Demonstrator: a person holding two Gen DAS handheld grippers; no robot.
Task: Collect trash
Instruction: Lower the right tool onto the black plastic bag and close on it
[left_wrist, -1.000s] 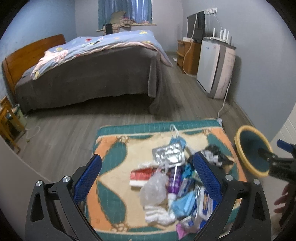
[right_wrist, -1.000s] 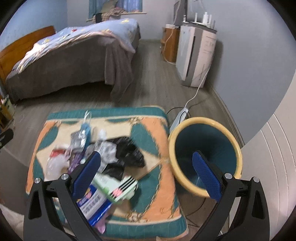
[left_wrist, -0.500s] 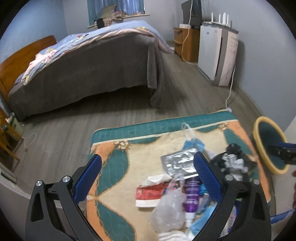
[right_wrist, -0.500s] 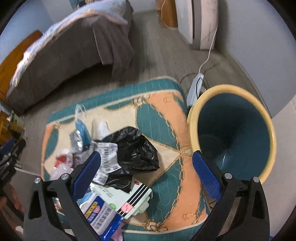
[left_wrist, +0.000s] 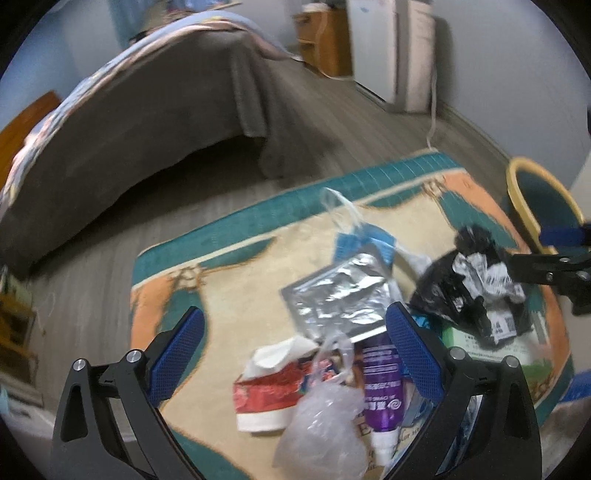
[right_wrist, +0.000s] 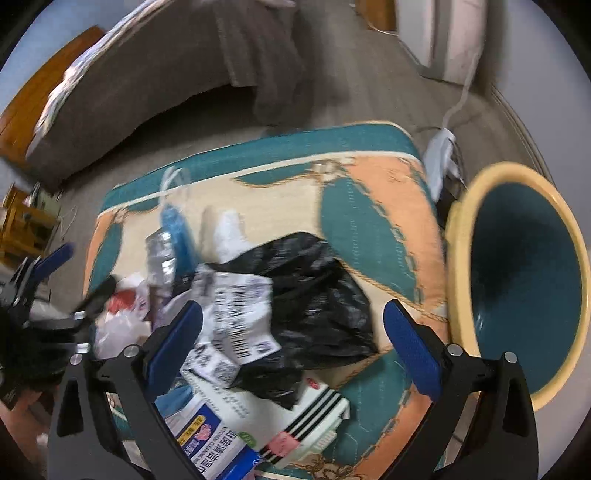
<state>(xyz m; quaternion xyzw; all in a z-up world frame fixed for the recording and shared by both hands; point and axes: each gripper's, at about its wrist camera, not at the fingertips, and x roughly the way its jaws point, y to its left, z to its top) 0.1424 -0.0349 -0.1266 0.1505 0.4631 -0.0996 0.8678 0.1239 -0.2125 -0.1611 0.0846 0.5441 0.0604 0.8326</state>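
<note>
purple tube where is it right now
In the left wrist view the purple tube lies on the rug, low and right of centre, just below the silver foil pouch and beside the clear plastic bag.

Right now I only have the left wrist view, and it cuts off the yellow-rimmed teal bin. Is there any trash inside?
Observer: The right wrist view looks into the yellow-rimmed teal bin. I see no trash in it.
Operator: Is the right claw holding anything?
Observer: No. The right claw is open, and the crumpled black plastic bag lies between its fingers, ungripped.
Operator: What is under the near edge of that bag?
Observer: A white-and-green box with black stripes, with a blue-and-white printed packet beside it.
</note>
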